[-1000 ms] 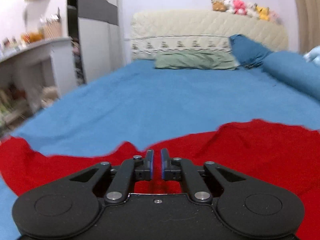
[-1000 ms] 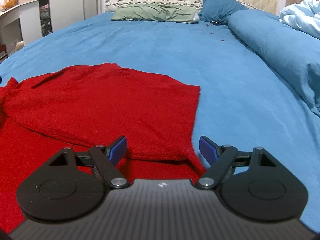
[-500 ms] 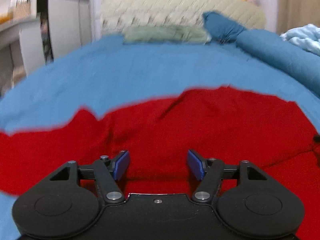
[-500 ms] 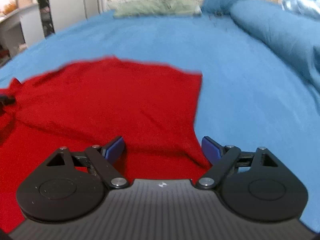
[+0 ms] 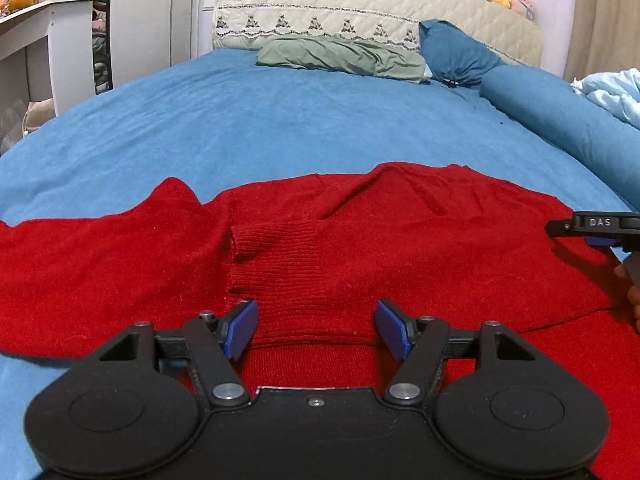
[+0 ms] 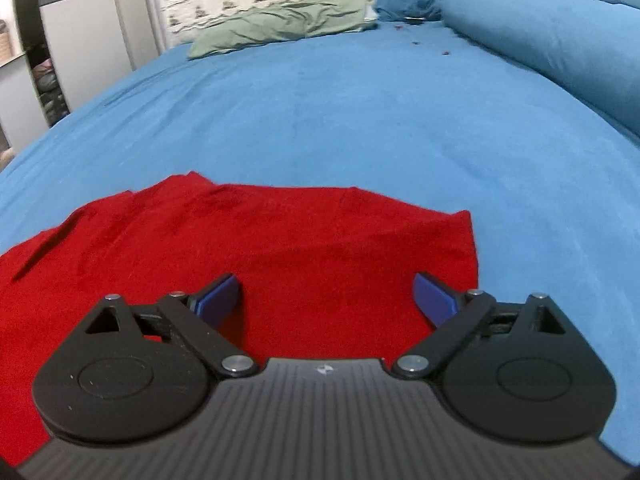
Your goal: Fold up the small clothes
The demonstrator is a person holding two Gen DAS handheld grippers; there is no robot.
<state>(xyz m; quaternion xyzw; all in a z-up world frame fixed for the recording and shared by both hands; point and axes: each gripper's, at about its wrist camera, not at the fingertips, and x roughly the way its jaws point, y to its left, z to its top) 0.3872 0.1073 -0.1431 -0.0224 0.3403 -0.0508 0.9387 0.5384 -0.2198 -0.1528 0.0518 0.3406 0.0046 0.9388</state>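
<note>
A red knit sweater (image 5: pixel 400 240) lies spread on the blue bed sheet (image 5: pixel 300 128), with a ribbed cuff (image 5: pixel 276 244) of a sleeve folded over its middle. My left gripper (image 5: pixel 316 328) is open and empty, just above the sweater near that cuff. In the right wrist view my right gripper (image 6: pixel 326 300) is open and empty over the sweater's (image 6: pixel 280 240) right part, close to its right edge. The right gripper's tip (image 5: pixel 596 226) also shows at the right edge of the left wrist view.
A green pillow (image 5: pixel 340 58) and a blue pillow (image 5: pixel 452 52) lie at the headboard (image 5: pixel 360 12). A rolled blue duvet (image 6: pixel 552 36) runs along the right side. A white desk (image 5: pixel 44 44) and a wardrobe (image 5: pixel 148 16) stand at the left.
My left gripper opened and let go of the sweater, then moved over its middle, where the cuff now lies. My right gripper stayed open and shifted towards the sweater's right edge.
</note>
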